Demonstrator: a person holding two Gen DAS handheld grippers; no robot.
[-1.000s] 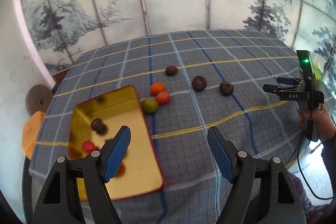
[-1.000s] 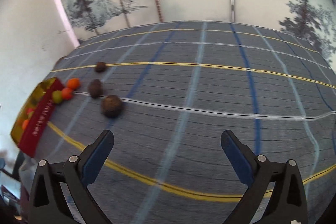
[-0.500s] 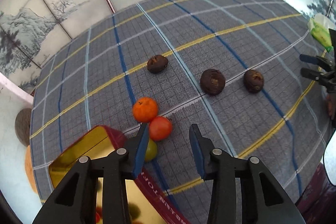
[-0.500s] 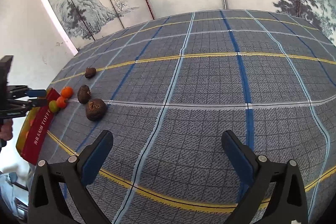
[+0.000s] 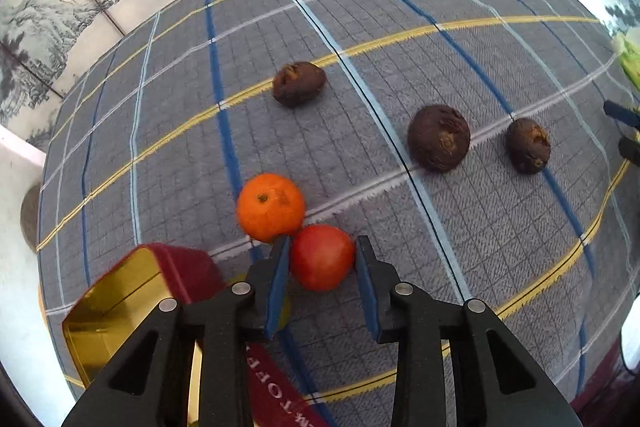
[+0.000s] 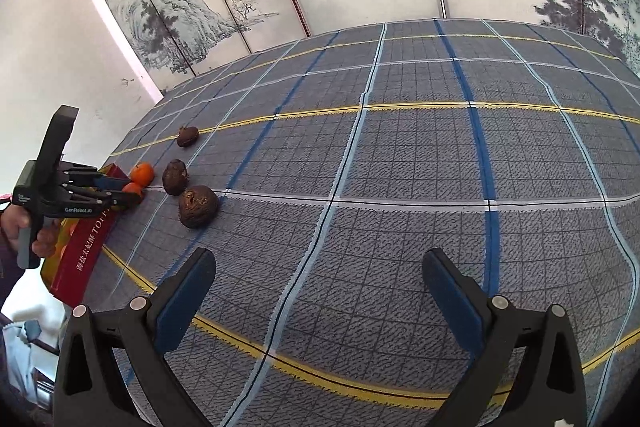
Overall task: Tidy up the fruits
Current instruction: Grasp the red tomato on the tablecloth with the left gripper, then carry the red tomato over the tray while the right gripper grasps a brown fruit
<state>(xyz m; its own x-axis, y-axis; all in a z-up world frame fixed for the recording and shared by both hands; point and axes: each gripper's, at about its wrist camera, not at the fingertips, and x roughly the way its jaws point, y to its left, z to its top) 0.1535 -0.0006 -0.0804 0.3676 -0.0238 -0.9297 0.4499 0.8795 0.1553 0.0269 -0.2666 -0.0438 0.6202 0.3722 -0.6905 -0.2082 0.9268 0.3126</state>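
So the red tomato (image 5: 322,257) is the landmark here. It sits on the plaid tablecloth (image 5: 400,27) right between the blue pads of the left gripper (image 5: 322,259), both pads look pressed against its sides, so that gripper is clamped around it. The orange (image 5: 270,207) touches the tomato on its far-left side, pretty tight there. The red-and-gold tin (image 5: 120,299) is just left of the tomato, its corner close to the left pad, and a bit of yellow-green fruit (image 5: 285,307) peeks out behind that pad, mostly hidden. Right of the tomato there's lots of bare cloth before the big dark fruit (image 5: 439,137) and the smaller dark fruit (image 5: 528,145); a third dark fruit (image 5: 299,83) lies well beyond the orange.

From the right wrist view, the left gripper (image 6: 124,197) comes in low and nearly level over the tin (image 6: 86,247), with a hand (image 6: 30,231) wrapped round its handle. The right gripper (image 6: 320,291) is well away from the tomato (image 6: 132,189), jaws spread wide with nothing in them, hovering over open cloth (image 6: 400,167), nearest dark fruit (image 6: 198,206) off to its front-left.
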